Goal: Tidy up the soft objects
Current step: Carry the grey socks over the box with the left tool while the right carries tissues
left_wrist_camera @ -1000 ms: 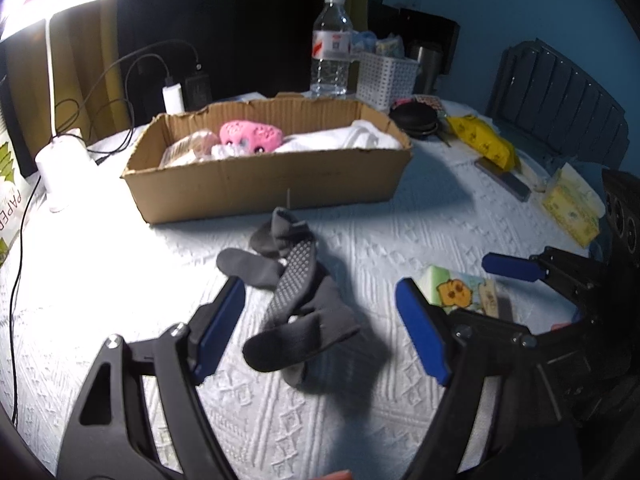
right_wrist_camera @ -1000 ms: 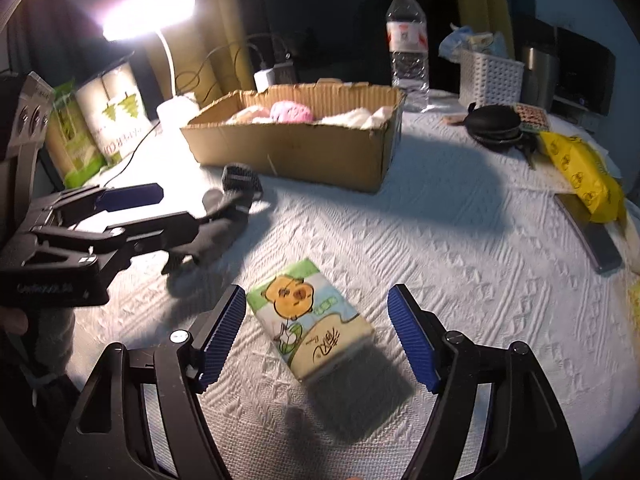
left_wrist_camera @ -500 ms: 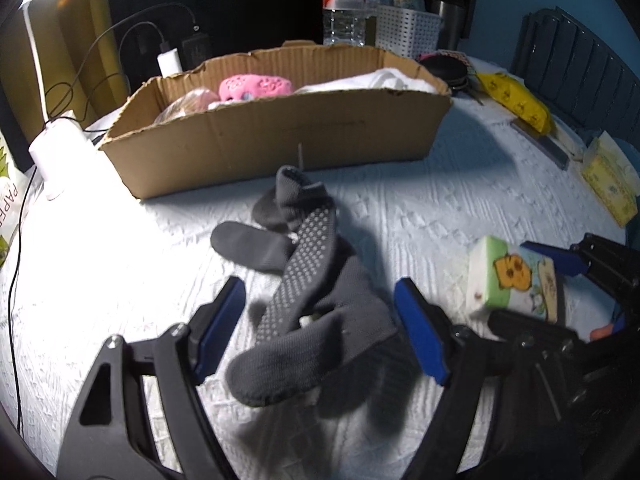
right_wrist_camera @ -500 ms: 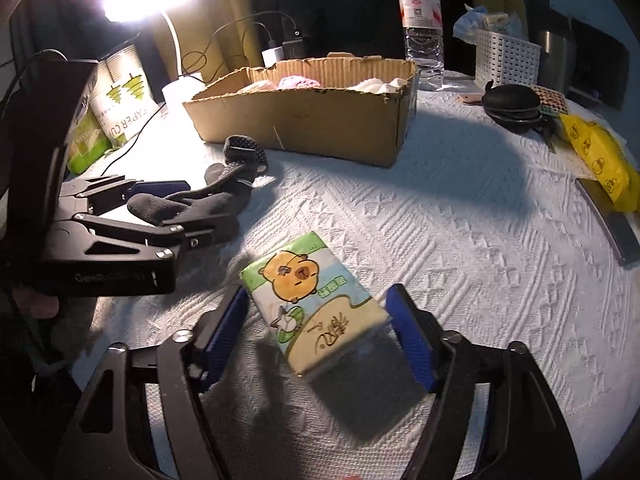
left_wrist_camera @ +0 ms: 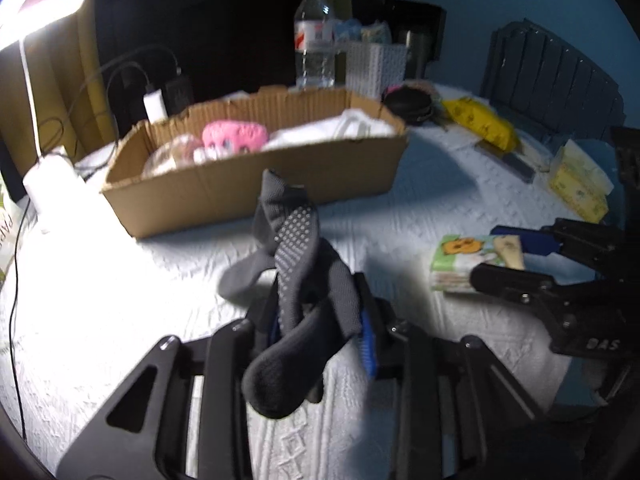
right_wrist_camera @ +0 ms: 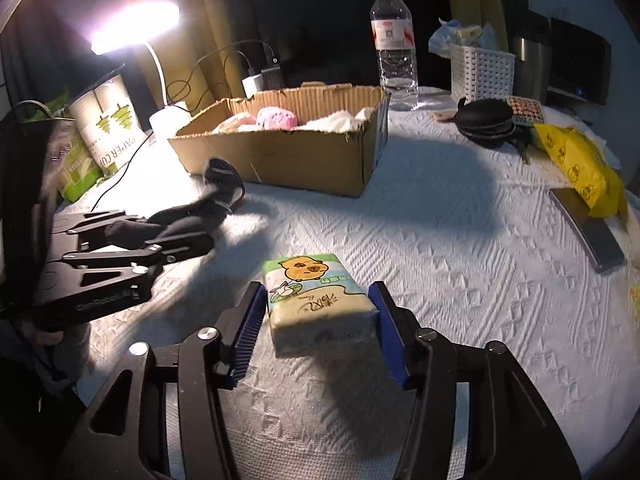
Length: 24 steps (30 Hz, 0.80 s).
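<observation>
A bundle of dark grey grip socks (left_wrist_camera: 300, 280) hangs from my left gripper (left_wrist_camera: 320, 332), which is shut on it; the loose ends trail over the white bedspread. The same socks (right_wrist_camera: 192, 216) show at the left of the right wrist view. A green-and-white tissue pack (right_wrist_camera: 316, 296) with a cartoon animal lies between the blue pads of my right gripper (right_wrist_camera: 320, 320). Its jaws are closing and both pads touch the pack's sides. Beyond stands the open cardboard box (left_wrist_camera: 256, 184), holding a pink plush toy (left_wrist_camera: 234, 136) and white cloth (left_wrist_camera: 340, 130).
Behind the box are a water bottle (right_wrist_camera: 394, 44), a white basket (right_wrist_camera: 480, 68) and chargers with cables. A black zip case (right_wrist_camera: 484, 122) and a yellow packet (right_wrist_camera: 576, 164) lie right. A lit lamp (right_wrist_camera: 132, 28) and a paper-cup pack (right_wrist_camera: 108, 120) stand left.
The left jaws closed on the socks and raised the bundle off the bedspread. The right jaws narrowed around the tissue pack, which now sits straight between the pads.
</observation>
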### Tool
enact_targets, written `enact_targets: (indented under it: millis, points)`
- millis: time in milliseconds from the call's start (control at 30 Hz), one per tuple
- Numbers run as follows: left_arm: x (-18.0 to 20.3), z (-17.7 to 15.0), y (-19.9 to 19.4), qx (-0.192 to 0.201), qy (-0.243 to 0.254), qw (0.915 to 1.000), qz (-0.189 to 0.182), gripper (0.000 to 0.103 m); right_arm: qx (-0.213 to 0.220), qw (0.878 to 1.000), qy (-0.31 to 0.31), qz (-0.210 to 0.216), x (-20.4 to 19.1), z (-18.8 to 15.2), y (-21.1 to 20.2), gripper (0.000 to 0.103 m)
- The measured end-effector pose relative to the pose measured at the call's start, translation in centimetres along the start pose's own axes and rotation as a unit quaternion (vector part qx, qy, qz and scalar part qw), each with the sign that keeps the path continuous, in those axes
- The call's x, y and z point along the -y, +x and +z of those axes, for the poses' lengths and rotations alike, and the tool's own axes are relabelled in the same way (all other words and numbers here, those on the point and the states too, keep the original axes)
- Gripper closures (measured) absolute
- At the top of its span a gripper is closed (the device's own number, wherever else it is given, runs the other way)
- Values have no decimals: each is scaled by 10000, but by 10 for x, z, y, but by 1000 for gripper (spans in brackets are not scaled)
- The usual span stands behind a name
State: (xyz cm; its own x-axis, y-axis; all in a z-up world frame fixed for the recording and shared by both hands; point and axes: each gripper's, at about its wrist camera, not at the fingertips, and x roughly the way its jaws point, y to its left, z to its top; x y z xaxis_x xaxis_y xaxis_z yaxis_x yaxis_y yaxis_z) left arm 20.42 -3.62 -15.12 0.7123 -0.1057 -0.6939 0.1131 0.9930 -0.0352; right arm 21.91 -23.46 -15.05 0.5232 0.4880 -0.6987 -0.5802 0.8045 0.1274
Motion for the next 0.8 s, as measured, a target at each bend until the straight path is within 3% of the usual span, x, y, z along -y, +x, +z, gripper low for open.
enact_targets:
  millis: [333,500,800]
  points:
    - [-18,18,-33,437,-120,9990,-54,72,243,9995,-205,-40,-16,25,-15,53]
    - [-34,30,-48,546,-442,9965,-449,72,344,9990,-260,-131,-18,39,-22,53]
    - [-45,60,-77,1047,-282,9929,-489,72,584,9974,-359,-235,-23,71,-33,53]
